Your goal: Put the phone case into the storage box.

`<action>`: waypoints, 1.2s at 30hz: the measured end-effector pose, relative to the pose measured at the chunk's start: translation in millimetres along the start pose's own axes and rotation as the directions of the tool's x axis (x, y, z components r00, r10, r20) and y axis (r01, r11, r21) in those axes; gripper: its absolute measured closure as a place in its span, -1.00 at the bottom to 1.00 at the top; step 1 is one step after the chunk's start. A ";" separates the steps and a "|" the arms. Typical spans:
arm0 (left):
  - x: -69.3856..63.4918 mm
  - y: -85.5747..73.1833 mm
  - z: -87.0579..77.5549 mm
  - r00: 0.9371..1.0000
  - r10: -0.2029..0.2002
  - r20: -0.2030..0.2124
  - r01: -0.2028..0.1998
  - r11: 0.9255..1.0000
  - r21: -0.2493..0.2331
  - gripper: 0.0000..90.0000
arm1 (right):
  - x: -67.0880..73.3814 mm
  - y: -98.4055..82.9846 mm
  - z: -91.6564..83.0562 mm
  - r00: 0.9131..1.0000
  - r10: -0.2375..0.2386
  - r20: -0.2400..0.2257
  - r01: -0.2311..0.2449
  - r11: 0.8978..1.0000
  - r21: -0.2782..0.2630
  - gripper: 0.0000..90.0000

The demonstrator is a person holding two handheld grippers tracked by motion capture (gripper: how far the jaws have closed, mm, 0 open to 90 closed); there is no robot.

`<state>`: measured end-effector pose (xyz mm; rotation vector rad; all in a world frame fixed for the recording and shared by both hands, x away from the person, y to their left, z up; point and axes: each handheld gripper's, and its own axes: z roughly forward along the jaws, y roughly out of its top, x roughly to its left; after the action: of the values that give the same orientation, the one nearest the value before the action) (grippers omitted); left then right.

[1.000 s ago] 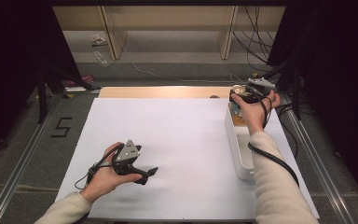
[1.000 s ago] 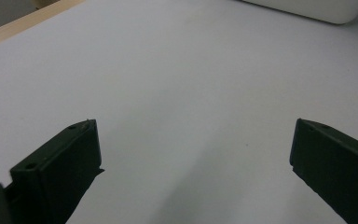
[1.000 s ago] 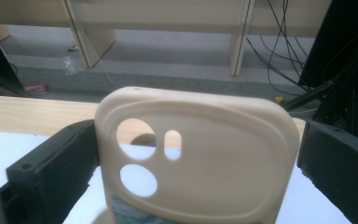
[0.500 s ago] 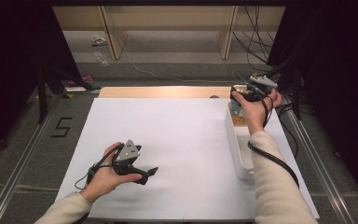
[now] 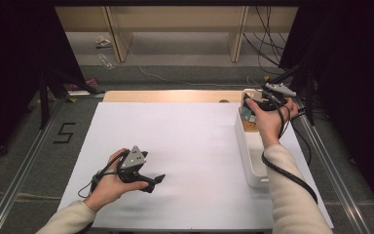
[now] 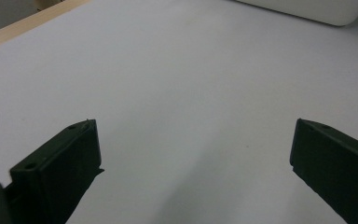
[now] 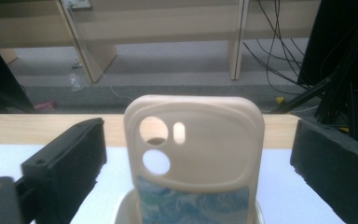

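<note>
phone case [image 7: 193,144] upright in white bin [image 5: 251,161], tongs [image 7: 193,163] flanking.

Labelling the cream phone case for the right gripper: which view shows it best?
Right gripper view. The cream phone case stands upright in the white bin, centred between the right gripper's open jaws, camera cutouts plain. The high view gives a small pale patch at the bin's far end, mostly behind the hand. The left gripper view has just the bin's edge.

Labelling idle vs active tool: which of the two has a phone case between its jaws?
The right tool, at the far end of the white bin: a cream phone case stands between its open jaws, untouched. The left tool faces bare white table.
</note>
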<state>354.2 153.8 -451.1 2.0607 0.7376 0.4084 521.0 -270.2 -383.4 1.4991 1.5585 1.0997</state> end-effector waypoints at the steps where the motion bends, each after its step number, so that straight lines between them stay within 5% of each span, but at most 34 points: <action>1: 0.0 0.0 0.1 1.000 0.000 0.000 0.000 1.000 0.000 -0.97 | 0.1 0.1 -2.7 1.000 -0.001 -0.001 0.001 1.000 -0.002 -0.85; 8: 0.0 -0.1 0.3 1.000 -0.002 0.000 0.002 1.000 -0.001 -0.97 | 2.9 -1.1 -22.1 0.999 -0.022 -0.035 0.022 1.000 0.011 -0.66; 20: -0.3 -0.1 0.3 1.000 -0.004 -0.002 0.004 1.000 -0.001 -0.97 | 9.9 -14.5 -51.4 0.988 -0.087 -0.125 0.090 0.996 0.019 -0.63; 27: 0.0 -0.3 0.2 1.000 -0.007 0.000 0.007 1.000 -0.002 -0.97 | 19.4 -24.3 -64.5 0.967 -0.140 -0.212 0.145 0.989 0.007 -0.63; 36: -0.1 -0.4 0.1 1.000 -0.008 0.001 0.008 1.000 -0.001 -0.97 | 28.4 -31.5 -80.4 0.927 -0.173 -0.333 0.175 0.984 -0.025 -0.64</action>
<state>354.0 153.9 -451.5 2.0558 0.7449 0.4033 432.6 -249.5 -378.7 1.1905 1.8852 1.2943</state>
